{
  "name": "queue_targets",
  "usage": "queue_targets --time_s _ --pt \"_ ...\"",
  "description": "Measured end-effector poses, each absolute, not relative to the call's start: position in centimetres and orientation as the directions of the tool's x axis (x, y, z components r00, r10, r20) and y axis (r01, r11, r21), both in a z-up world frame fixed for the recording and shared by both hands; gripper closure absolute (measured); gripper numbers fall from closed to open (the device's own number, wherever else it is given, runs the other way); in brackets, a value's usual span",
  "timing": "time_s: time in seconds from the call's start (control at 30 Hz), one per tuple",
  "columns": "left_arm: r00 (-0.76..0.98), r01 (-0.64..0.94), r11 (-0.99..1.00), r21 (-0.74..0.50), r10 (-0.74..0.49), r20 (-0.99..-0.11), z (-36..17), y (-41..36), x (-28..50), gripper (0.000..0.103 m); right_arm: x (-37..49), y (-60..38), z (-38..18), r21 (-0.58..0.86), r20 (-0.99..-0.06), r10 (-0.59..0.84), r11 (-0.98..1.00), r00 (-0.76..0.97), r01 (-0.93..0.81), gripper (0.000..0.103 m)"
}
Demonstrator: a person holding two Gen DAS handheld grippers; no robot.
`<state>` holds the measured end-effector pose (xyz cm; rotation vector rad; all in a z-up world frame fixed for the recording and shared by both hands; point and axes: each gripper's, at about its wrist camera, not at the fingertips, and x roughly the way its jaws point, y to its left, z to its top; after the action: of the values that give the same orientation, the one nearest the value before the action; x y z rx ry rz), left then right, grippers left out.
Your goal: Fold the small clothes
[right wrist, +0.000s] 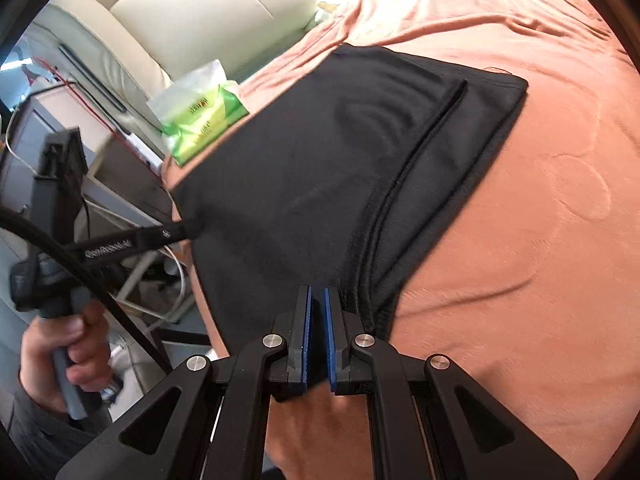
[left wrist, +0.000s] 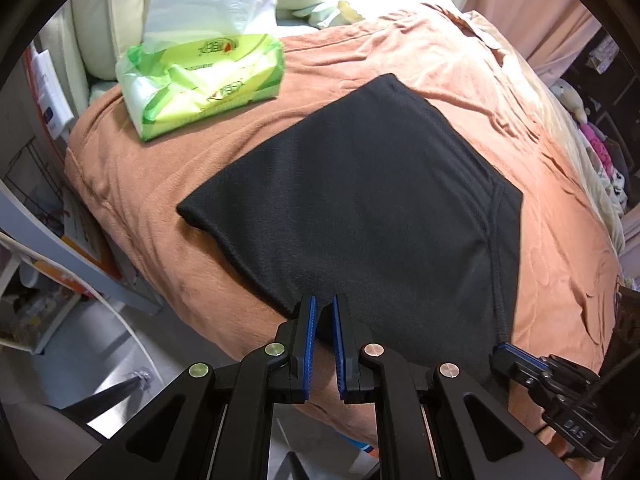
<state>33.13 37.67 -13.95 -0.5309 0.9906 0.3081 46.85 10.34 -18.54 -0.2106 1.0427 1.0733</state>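
Left gripper [left wrist: 324, 300], right gripper [right wrist: 317, 290] pinching black garment [left wrist: 360, 184] hem; pinched edge hidden.

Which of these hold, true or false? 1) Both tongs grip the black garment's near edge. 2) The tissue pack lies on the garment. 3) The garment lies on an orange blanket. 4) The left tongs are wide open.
1) True: the left tongs and right tongs pinch the black garment.
2) False: the tissue pack sits beside it on the orange blanket.
3) True.
4) False: they are shut on the garment.
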Motion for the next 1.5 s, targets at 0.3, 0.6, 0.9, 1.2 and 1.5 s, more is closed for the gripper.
queue_targets --time_s 0.3,0.6,0.9,1.2,1.5 --pt "0.539 -0.437 0.841 -0.32 -0.041 -0.841 -12.9 34.3 32.2 0.094 45.4 8.6 -17.0 0.249 -0.802 0.582 0.53 0.134 -0.811 0.1" --pt "0.592 -0.4 0.868 -0.293 0.0 -0.806 -8.4 29.4 30.8 0.054 44.2 1.3 -11.3 0.189 -0.773 0.589 0.569 0.237 -0.8 0.1" --pt "0.66 -0.361 0.899 -0.247 0.059 -0.749 -3.6 23.8 28.1 0.019 40.3 -5.9 -5.2 0.143 -0.711 0.618 0.595 0.336 -0.791 0.025" --pt "0.725 -0.339 0.918 -0.206 0.116 -0.679 0.4 19.0 25.1 0.001 35.0 -12.7 -0.5 0.075 -0.626 0.636 0.625 0.451 -0.777 0.0" --pt "0.76 -0.281 0.944 -0.171 0.11 -0.641 2.7 13.9 22.1 0.001 30.8 -18.6 1.9 0.054 -0.589 0.626 0.661 0.511 -0.748 0.0"
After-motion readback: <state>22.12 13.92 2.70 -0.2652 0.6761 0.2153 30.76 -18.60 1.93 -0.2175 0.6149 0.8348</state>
